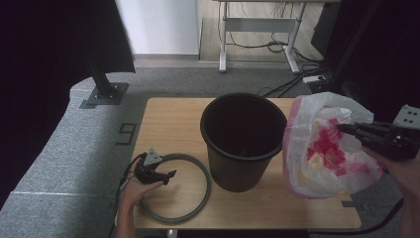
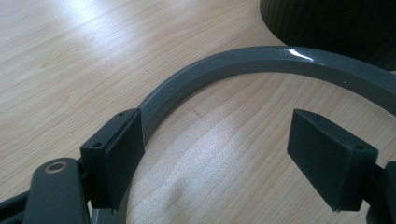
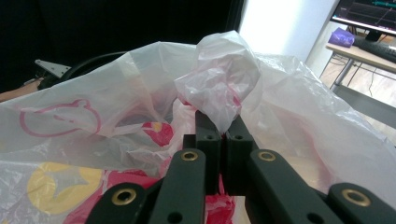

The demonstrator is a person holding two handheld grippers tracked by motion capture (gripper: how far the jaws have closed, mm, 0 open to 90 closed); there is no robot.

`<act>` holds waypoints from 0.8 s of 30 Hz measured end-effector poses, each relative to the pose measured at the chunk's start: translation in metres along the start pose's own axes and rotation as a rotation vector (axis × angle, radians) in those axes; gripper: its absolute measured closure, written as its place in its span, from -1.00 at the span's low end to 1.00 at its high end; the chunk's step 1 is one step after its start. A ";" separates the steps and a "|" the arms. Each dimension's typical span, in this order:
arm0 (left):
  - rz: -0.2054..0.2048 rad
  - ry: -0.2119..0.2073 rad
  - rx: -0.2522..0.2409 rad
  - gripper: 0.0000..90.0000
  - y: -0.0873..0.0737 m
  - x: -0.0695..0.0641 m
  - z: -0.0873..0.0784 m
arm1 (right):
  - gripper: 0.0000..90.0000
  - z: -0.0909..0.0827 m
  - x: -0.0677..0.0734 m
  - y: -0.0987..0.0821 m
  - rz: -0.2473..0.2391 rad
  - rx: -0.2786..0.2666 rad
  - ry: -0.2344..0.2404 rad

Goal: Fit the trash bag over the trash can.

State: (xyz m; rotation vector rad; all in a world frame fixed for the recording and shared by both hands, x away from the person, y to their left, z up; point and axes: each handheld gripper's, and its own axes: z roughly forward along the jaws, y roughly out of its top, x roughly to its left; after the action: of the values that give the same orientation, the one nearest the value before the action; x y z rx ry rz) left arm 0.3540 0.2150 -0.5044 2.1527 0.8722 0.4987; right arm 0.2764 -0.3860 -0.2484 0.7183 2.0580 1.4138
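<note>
The right tongs are clenched on a plastic bag held beside the bin. The left tongs, released, straddle the ring on the worktop. The bag's mouth should be spread over the bin's rim before the ring goes on.

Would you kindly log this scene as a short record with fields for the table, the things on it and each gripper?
surface: light wooden table
bin: black plastic waste bin, upright, no bag in it
ring: grey plastic ring, flat on the table left of the bin
bag: translucent white plastic bag with red and yellow print, held up right of the bin
left gripper: open, jaws astride the ring
right gripper: shut on the bag's bunched plastic
</note>
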 end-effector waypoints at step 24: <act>-0.003 0.003 -0.004 -0.58 -0.001 0.001 -0.002 | 0.94 0.038 0.008 0.035 -0.030 -0.020 0.069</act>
State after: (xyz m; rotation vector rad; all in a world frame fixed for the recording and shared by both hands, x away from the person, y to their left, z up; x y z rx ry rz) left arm 0.3532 0.2174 -0.5039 2.1472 0.8748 0.5018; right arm 0.3017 -0.3448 -0.2277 0.6368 2.0949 1.4590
